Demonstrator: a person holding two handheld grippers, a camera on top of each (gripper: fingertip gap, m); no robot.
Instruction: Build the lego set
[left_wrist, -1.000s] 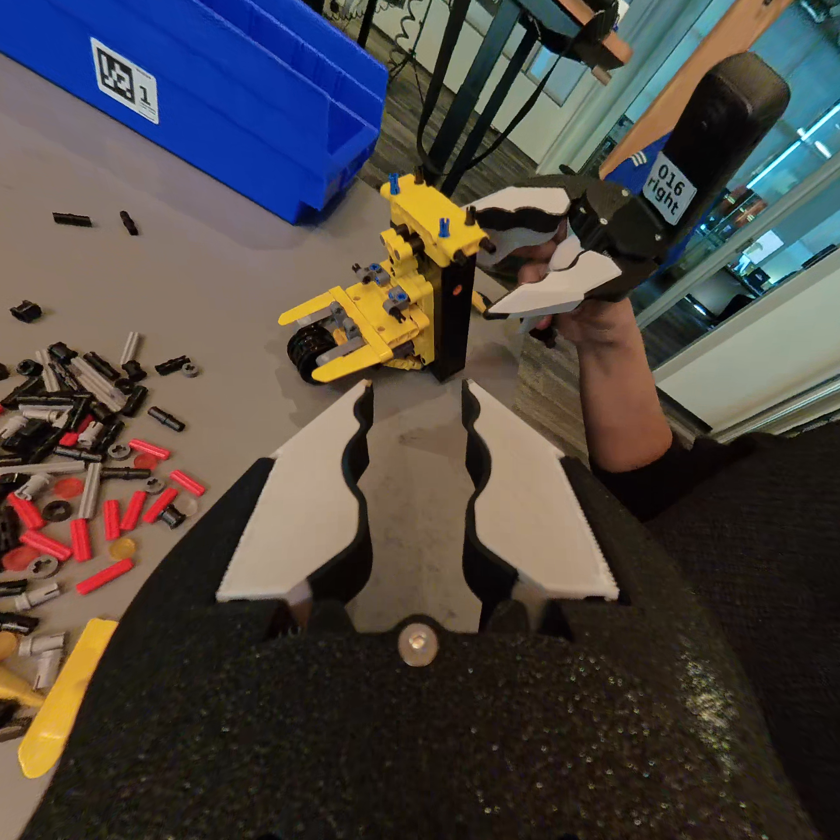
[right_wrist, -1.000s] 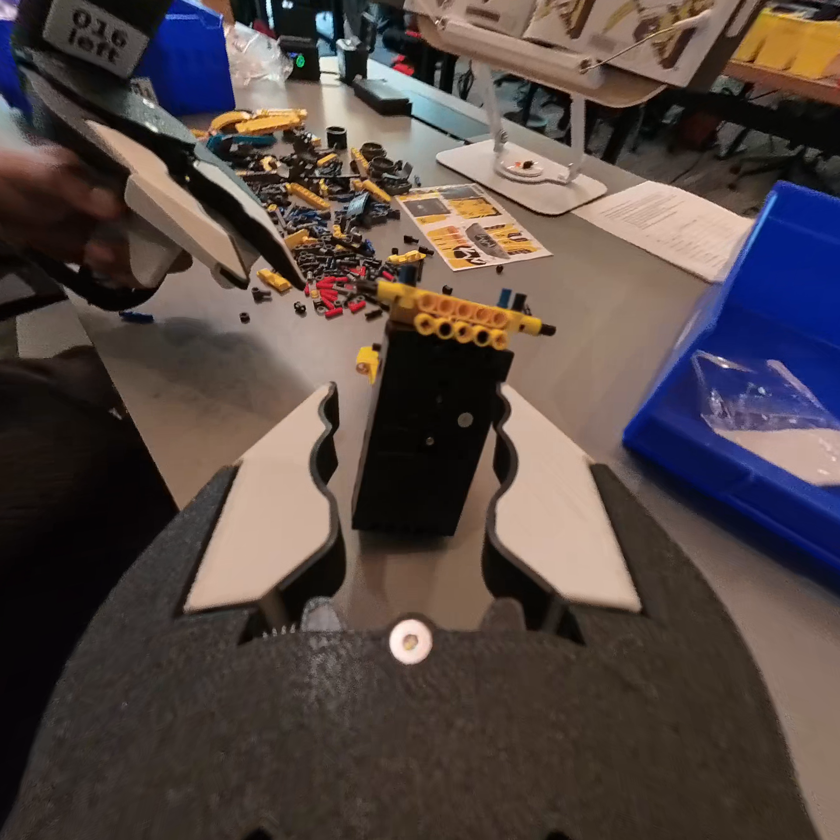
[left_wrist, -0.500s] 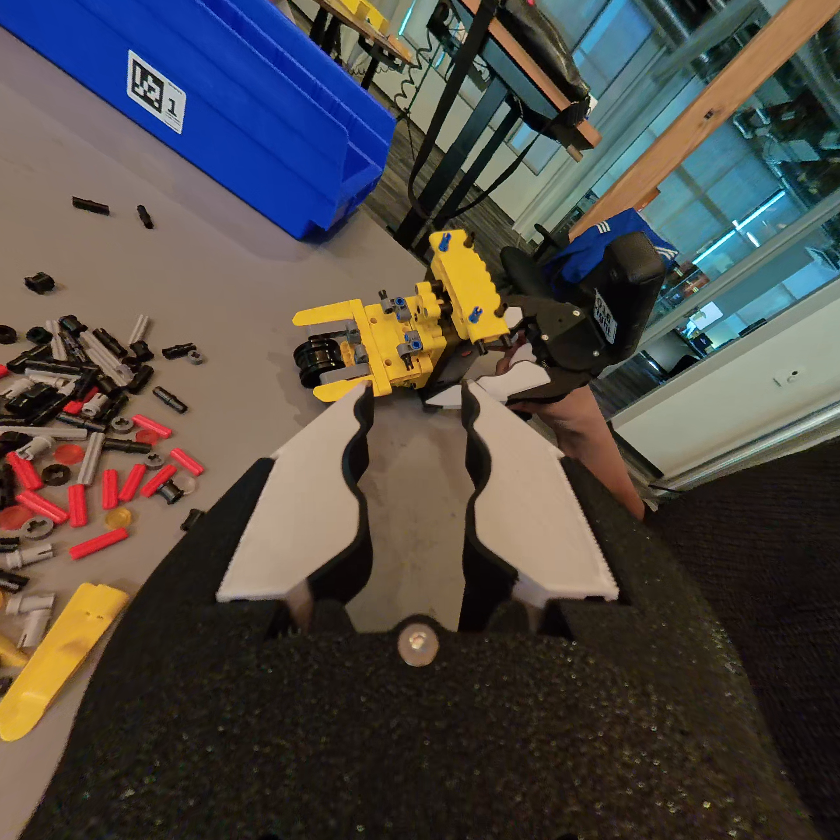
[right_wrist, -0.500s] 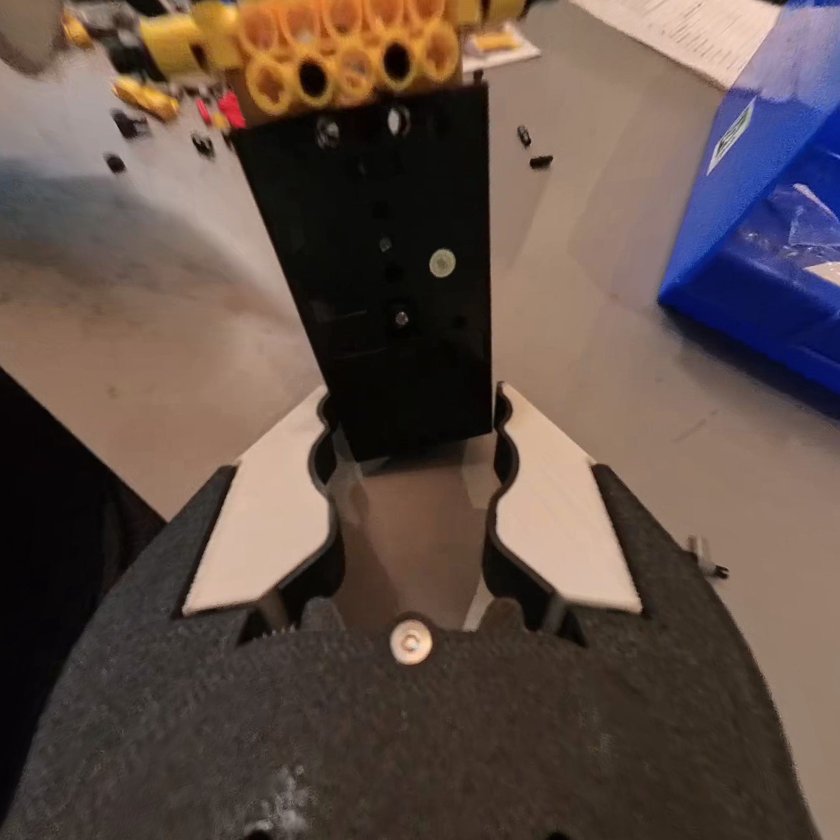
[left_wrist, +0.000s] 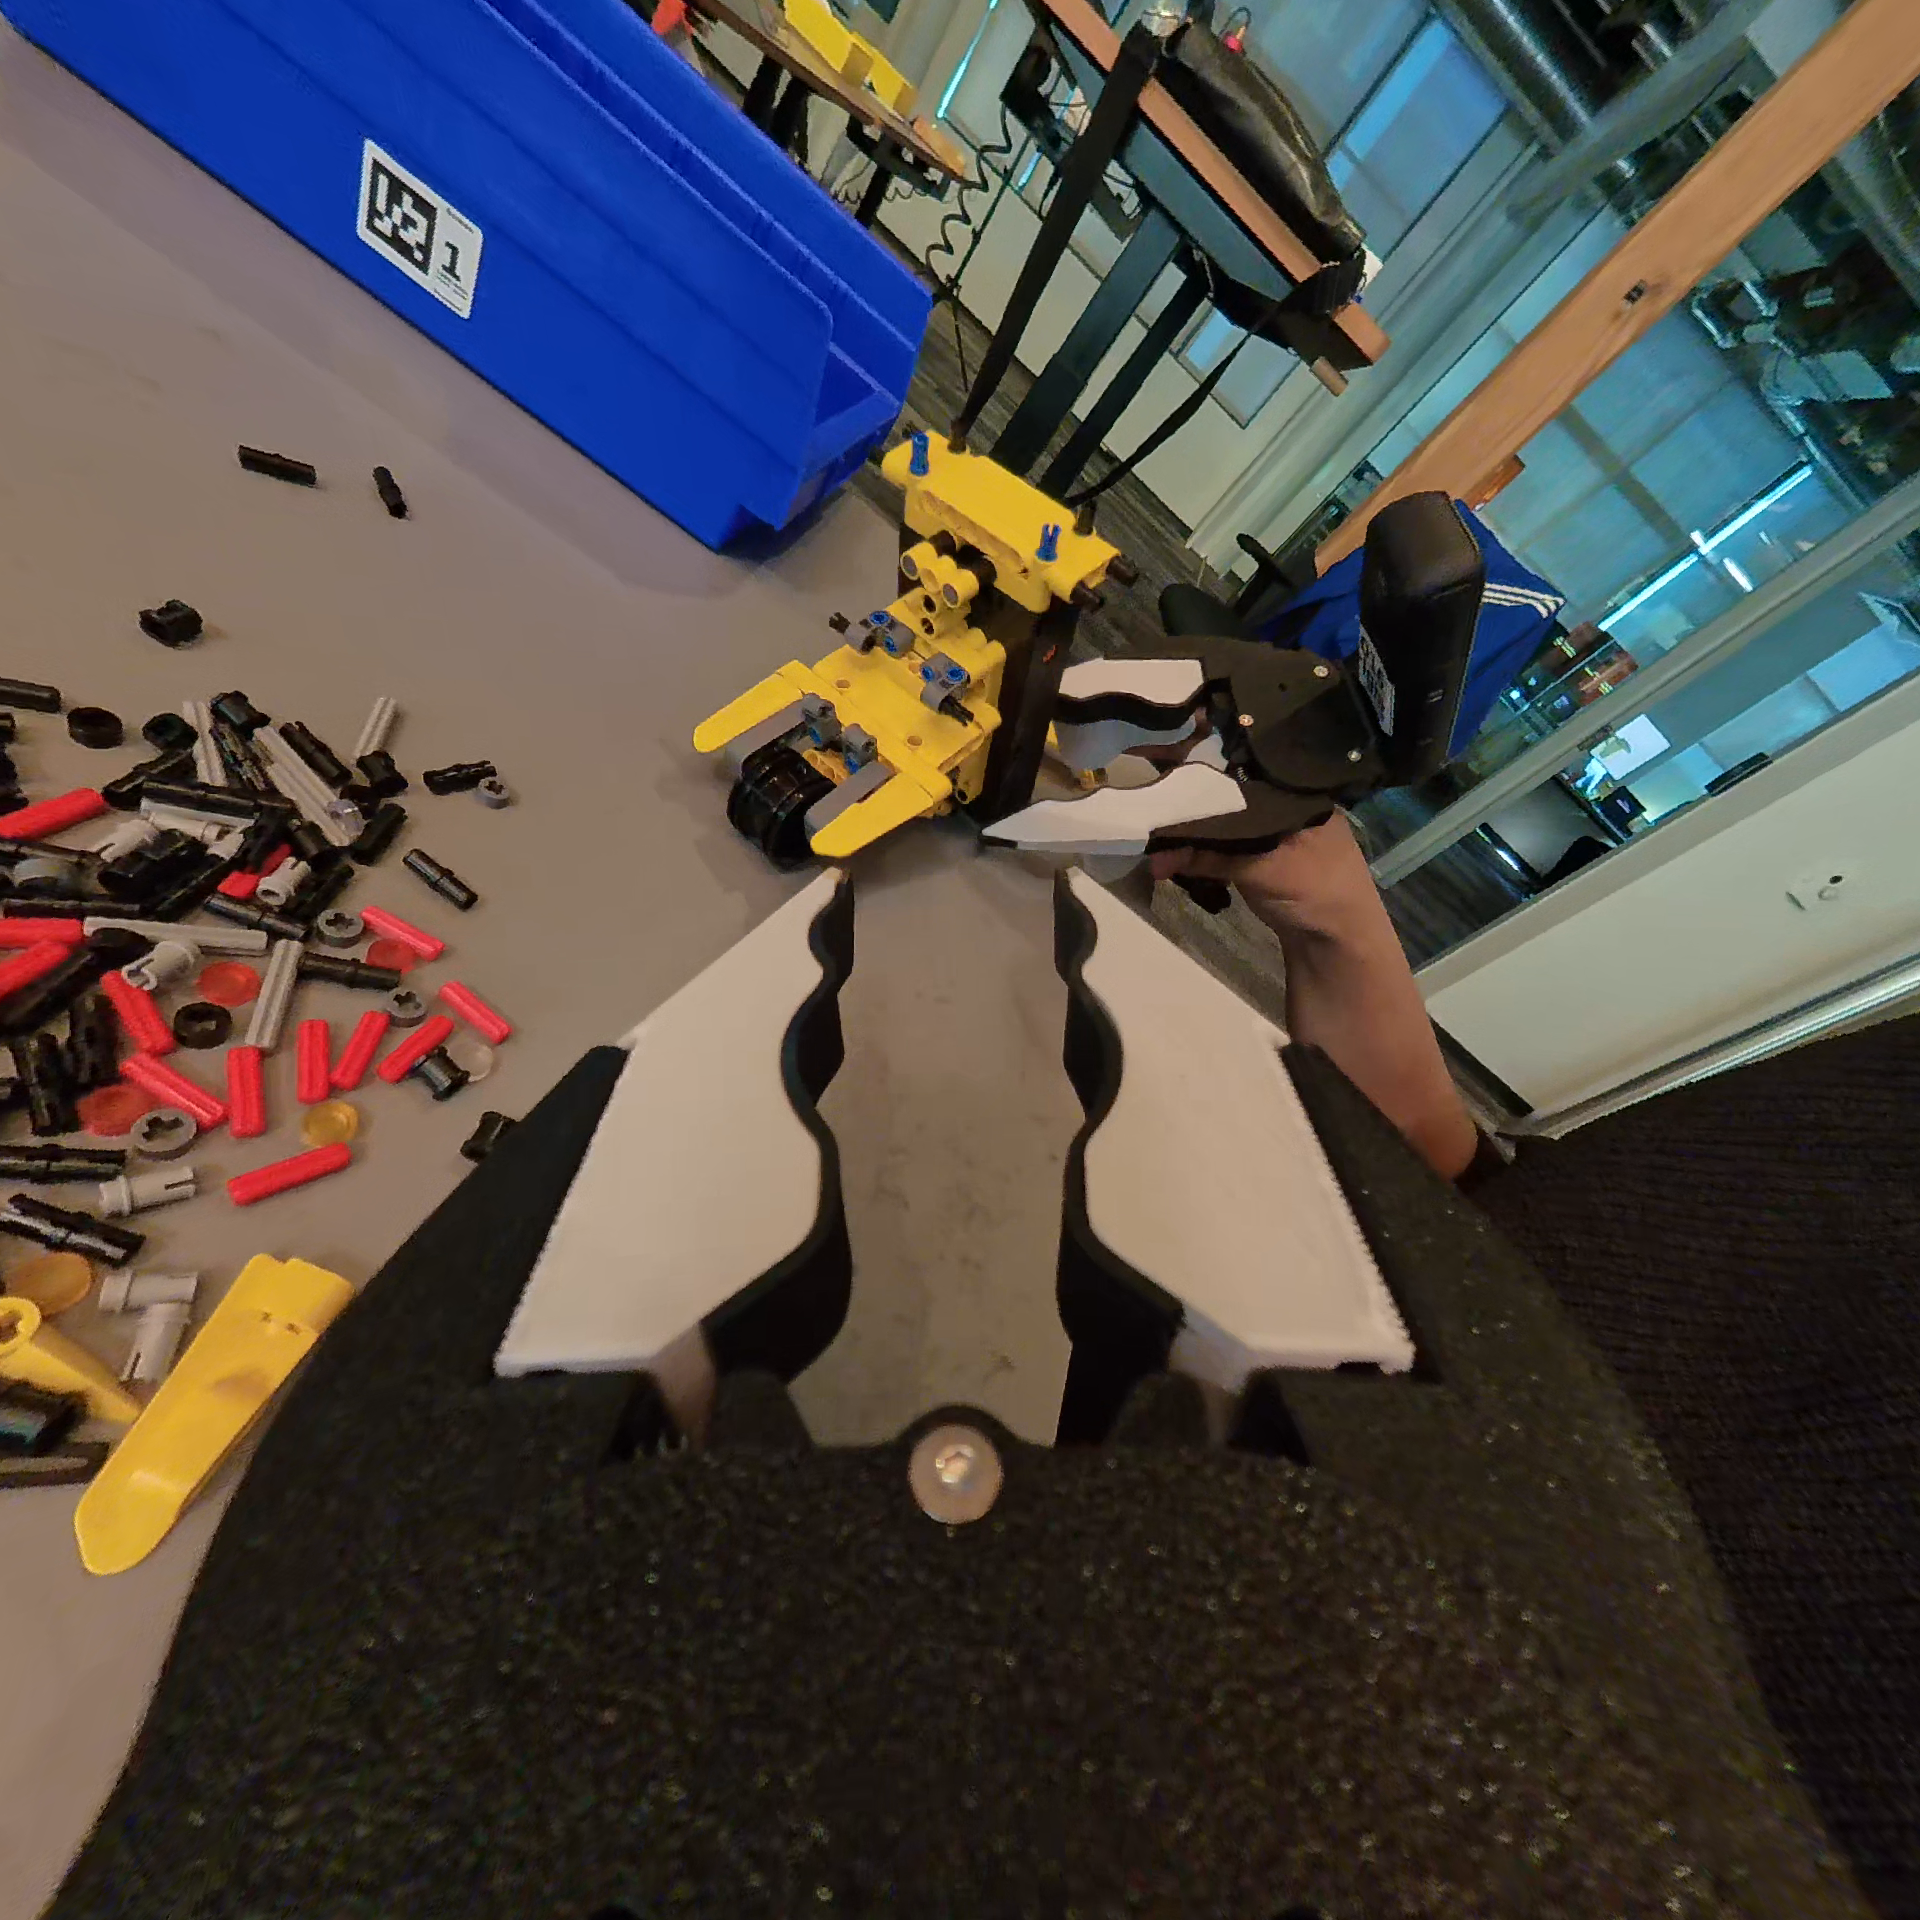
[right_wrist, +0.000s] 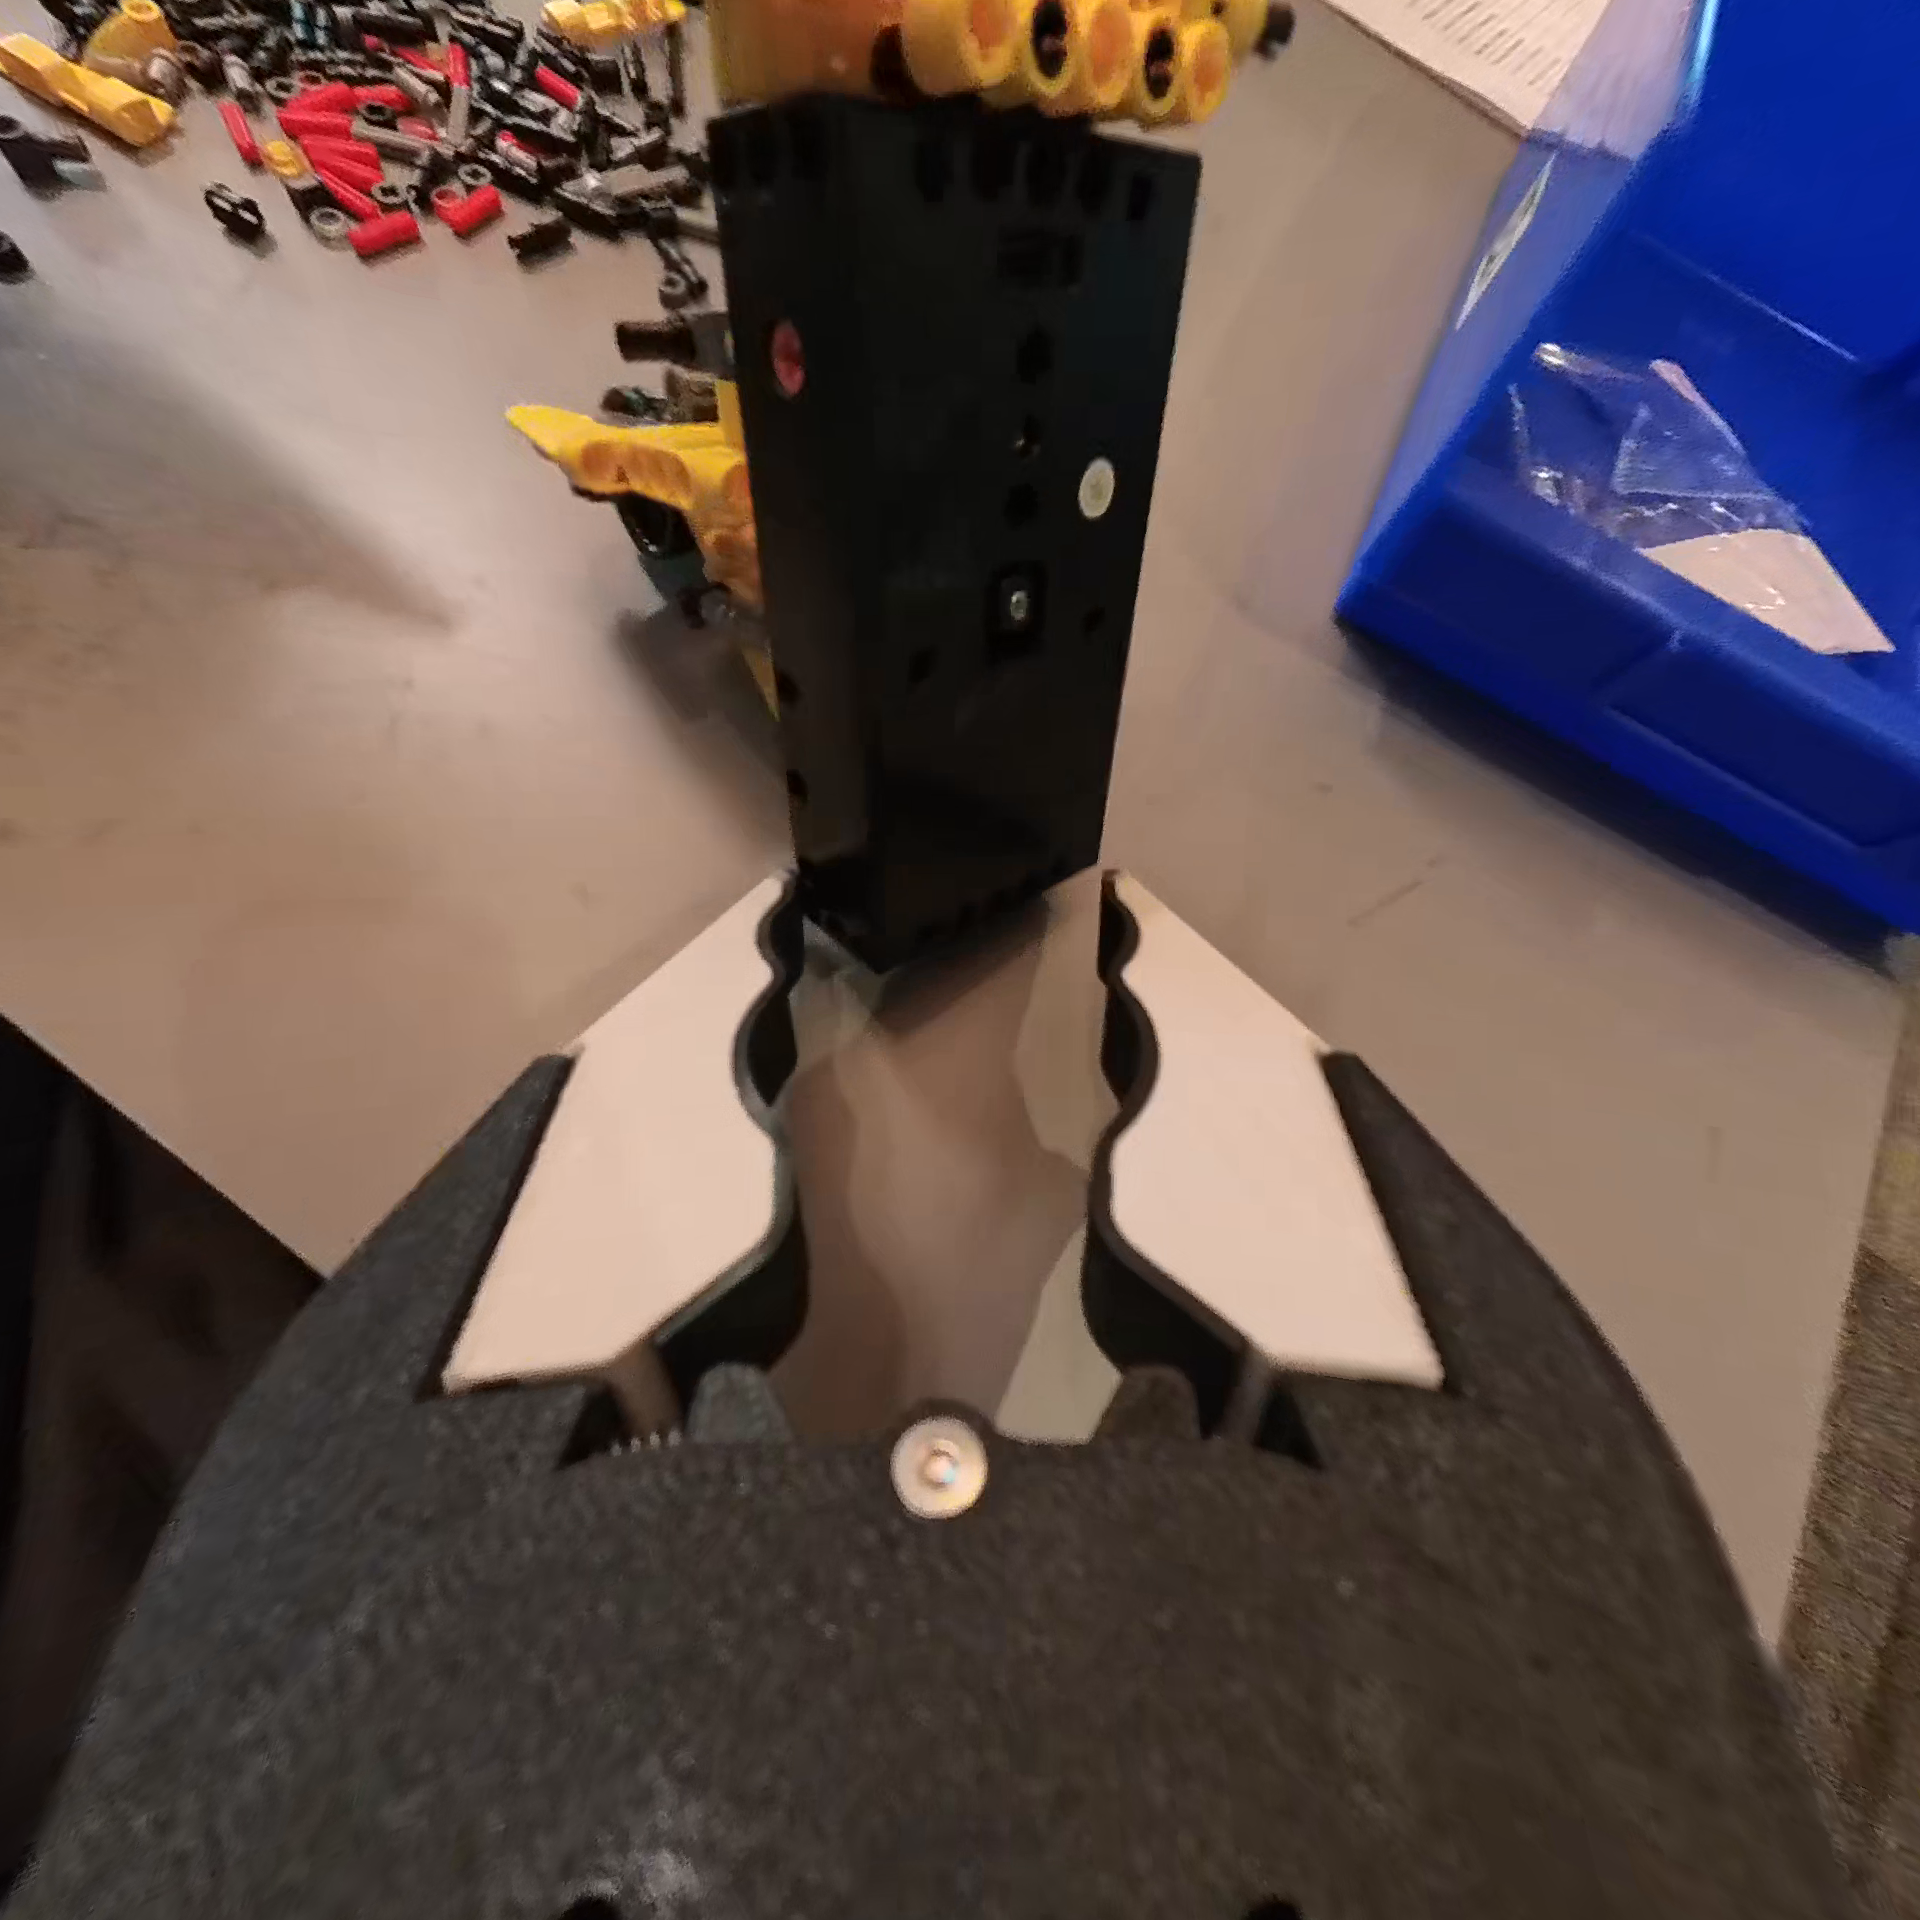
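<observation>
A yellow and black brick model (left_wrist: 914, 717) with a black wheel stands on the grey table (left_wrist: 582, 644). Its tall black block (right_wrist: 935, 520) faces the right wrist view. My right gripper (right_wrist: 948, 883) is open, and the block's lower end sits just between its fingertips. I cannot tell whether they touch it. In the left wrist view the right gripper (left_wrist: 1023, 758) is low beside the model's black side, held by a hand. My left gripper (left_wrist: 951, 894) is open and empty, a short way in front of the model.
A blue bin (left_wrist: 582, 239) stands behind the model; in the right wrist view the bin (right_wrist: 1558, 644) holds a clear plastic bag. Loose red, black and grey pieces (left_wrist: 208, 935) lie left of my left gripper, beside a long yellow piece (left_wrist: 208, 1403). The table edge is close on the right. About 20 centimetres separates my left fingertips from my right. The long yellow piece (left_wrist: 208, 1403) lies around 12 centimetres away from my left fingertips. Look for it in the right wrist view (right_wrist: 60, 63) too.
The right gripper has dropped from the model's top to the base of the black block, still open. The left gripper has drawn back a little from the model.
</observation>
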